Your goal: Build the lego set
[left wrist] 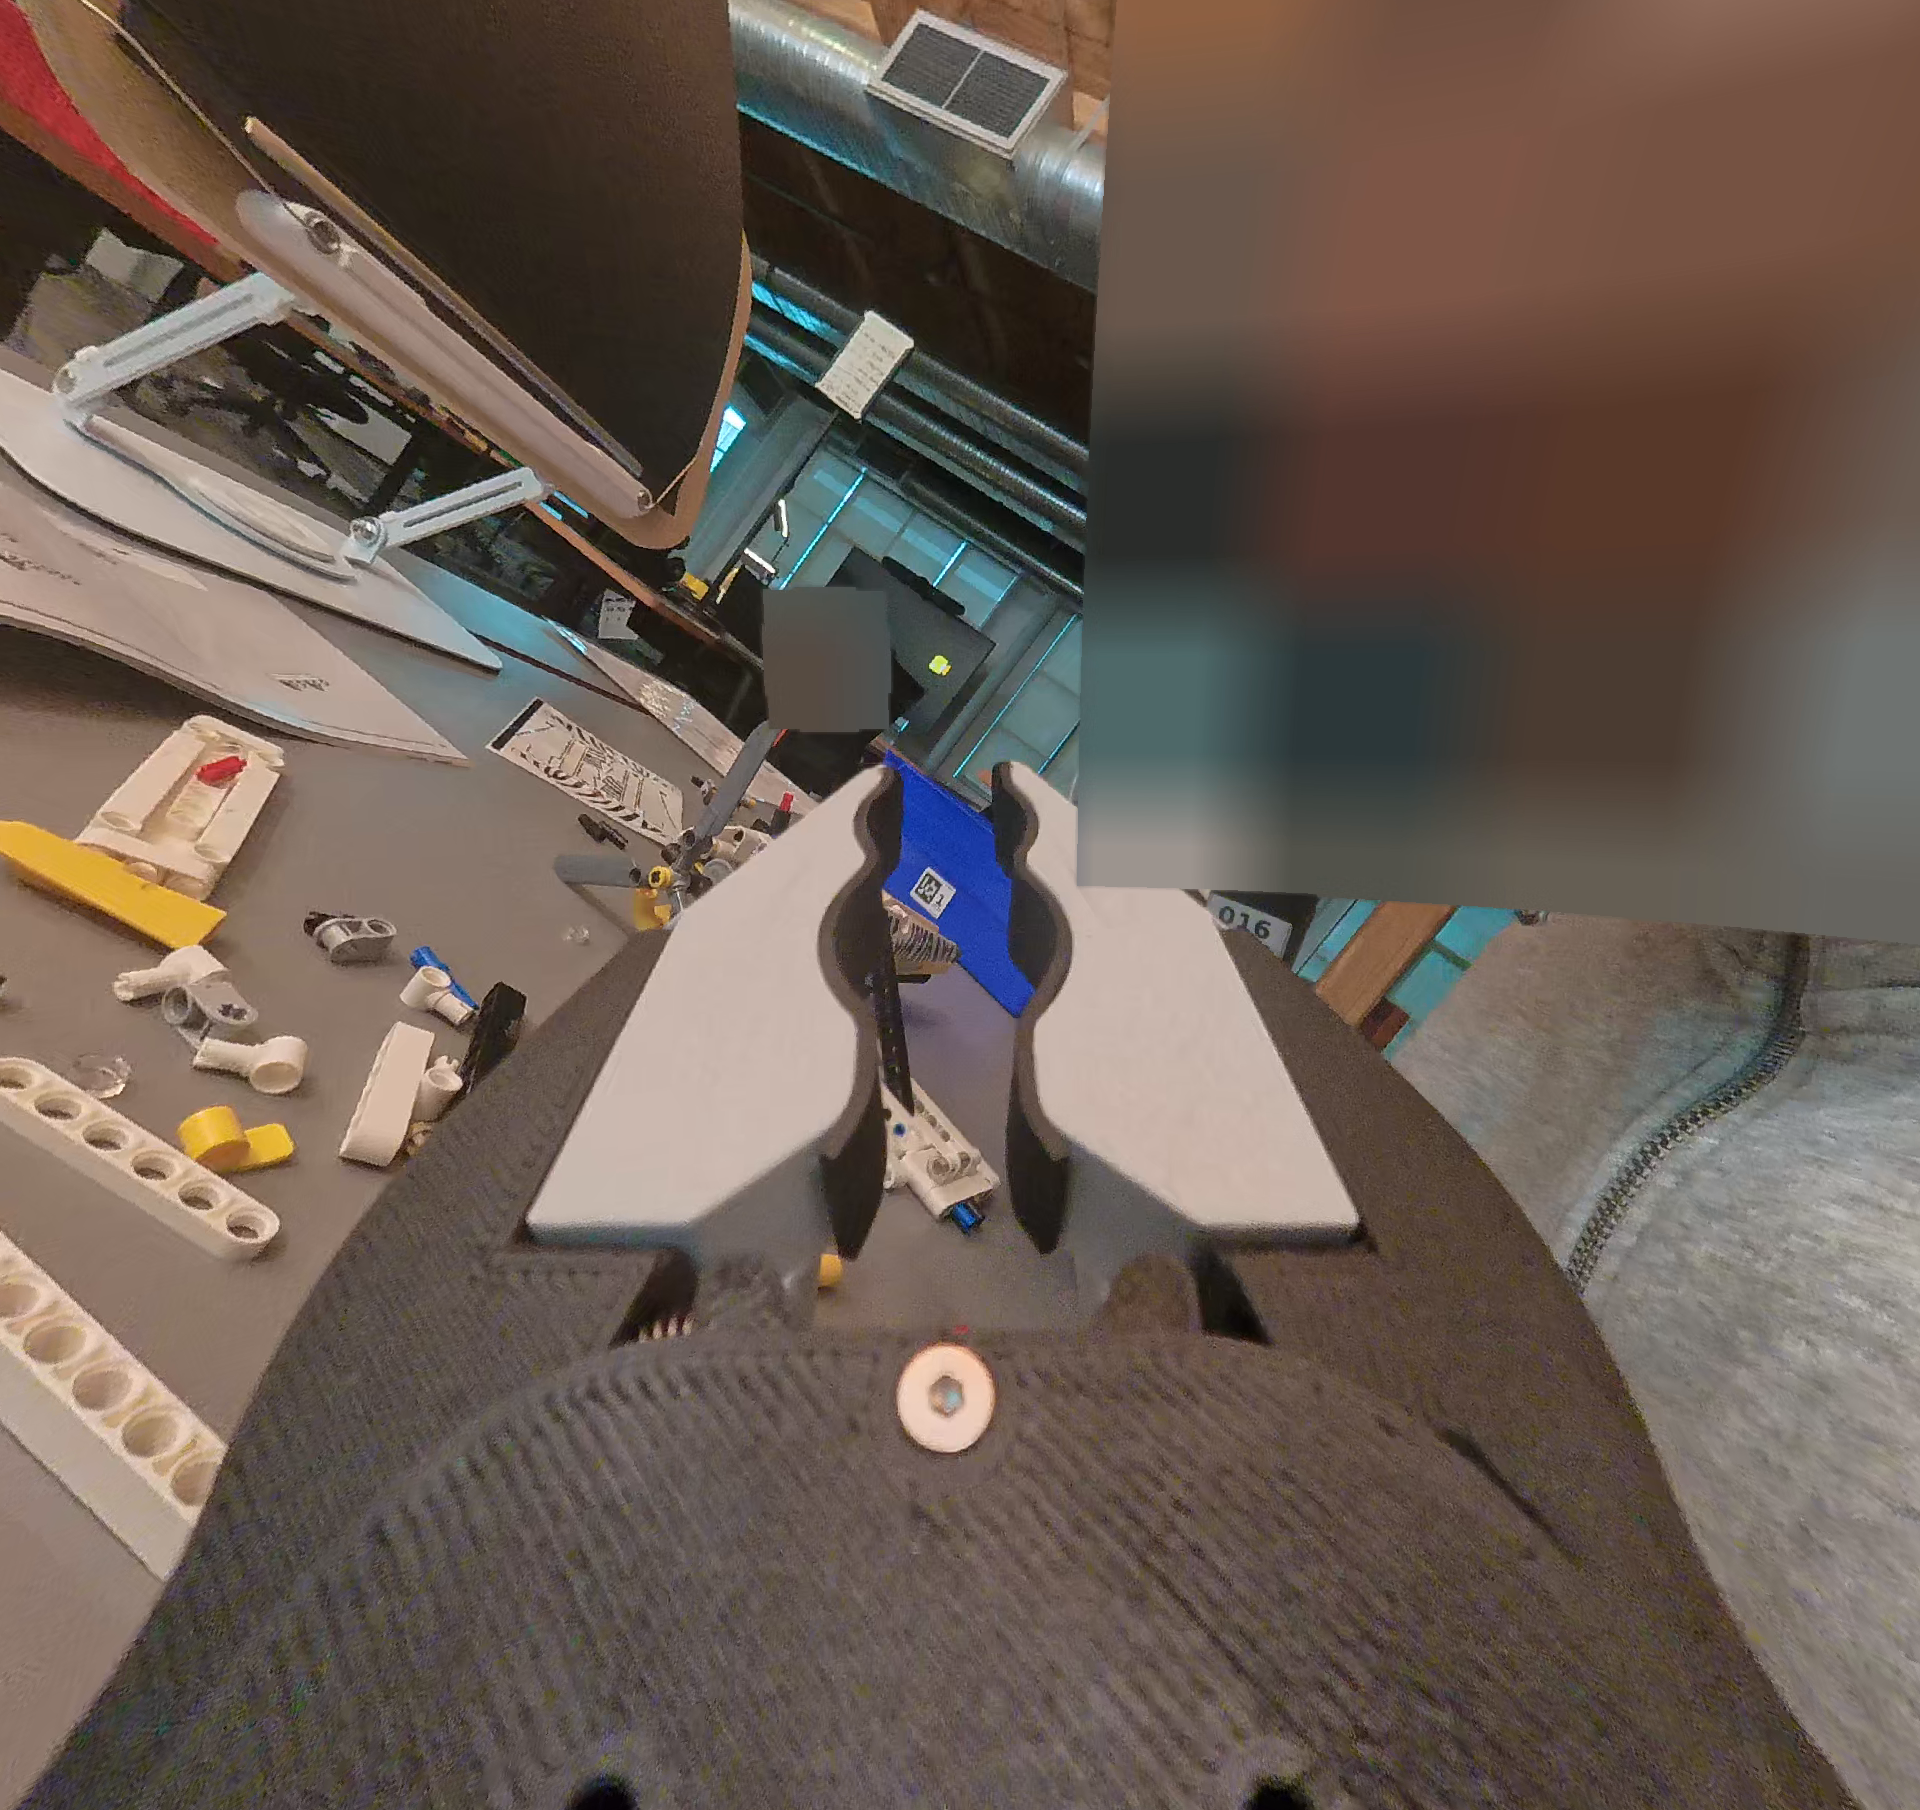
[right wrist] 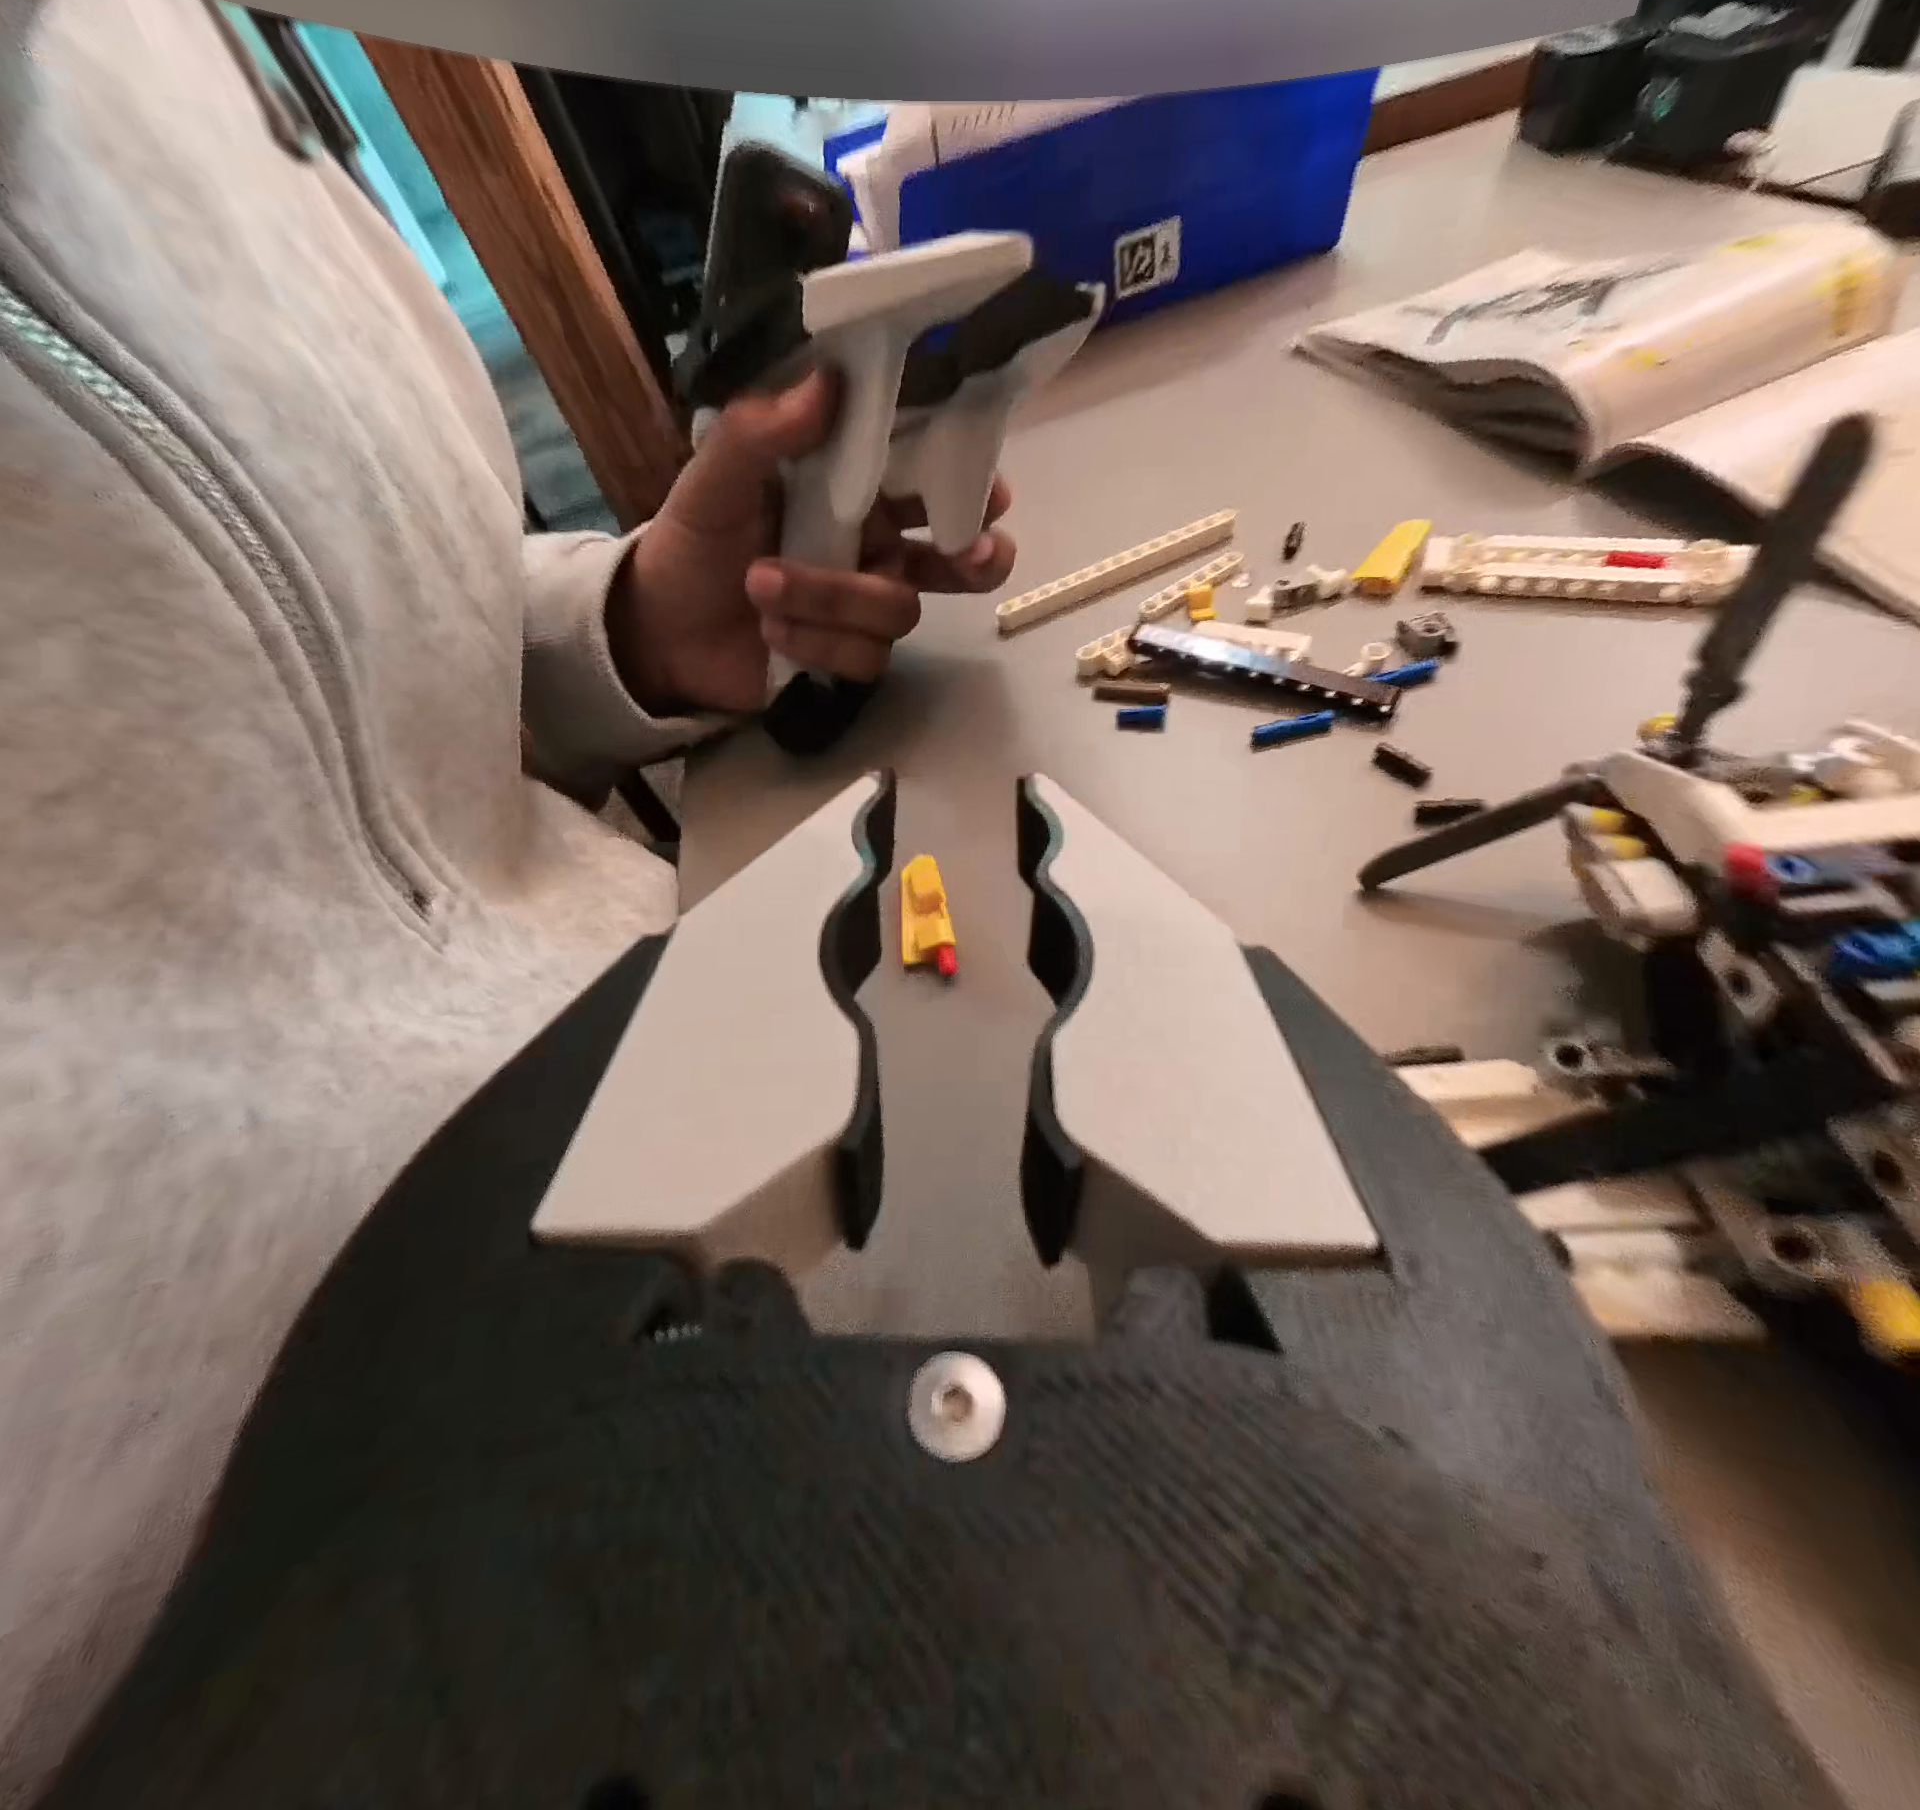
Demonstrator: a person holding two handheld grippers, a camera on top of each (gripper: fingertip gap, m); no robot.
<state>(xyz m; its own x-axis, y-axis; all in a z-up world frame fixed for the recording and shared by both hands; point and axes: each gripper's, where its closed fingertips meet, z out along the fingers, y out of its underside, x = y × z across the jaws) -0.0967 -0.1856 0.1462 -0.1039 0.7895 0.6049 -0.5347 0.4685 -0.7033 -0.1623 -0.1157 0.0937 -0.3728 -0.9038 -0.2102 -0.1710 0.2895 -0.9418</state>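
Note:
My right gripper (right wrist: 954, 786) is open and empty above the grey table (right wrist: 1195, 846). A small yellow piece with a red pin (right wrist: 925, 913) lies on the table, seen between its fingers. The part-built model (right wrist: 1714, 939) with black rotor blades stands to the right. My left gripper (left wrist: 948, 778) is open. A black beam (left wrist: 891, 1033) and a white piece with a blue pin (left wrist: 940, 1173) show through its gap. A hand holds the left gripper's body (right wrist: 883, 358) raised above the table near the blue box (right wrist: 1143, 171).
Loose white beams (left wrist: 135, 1147), a yellow wedge (left wrist: 104, 882), a white panel (left wrist: 182, 804) and small connectors lie at the left. Booklets (right wrist: 1610, 337) lie at the back. A dark screen on a stand (left wrist: 416, 150) leans over the table. The person's grey sleeve (right wrist: 260, 721) is near. Spacing between my two grippers at the tips: around 11 centimetres.

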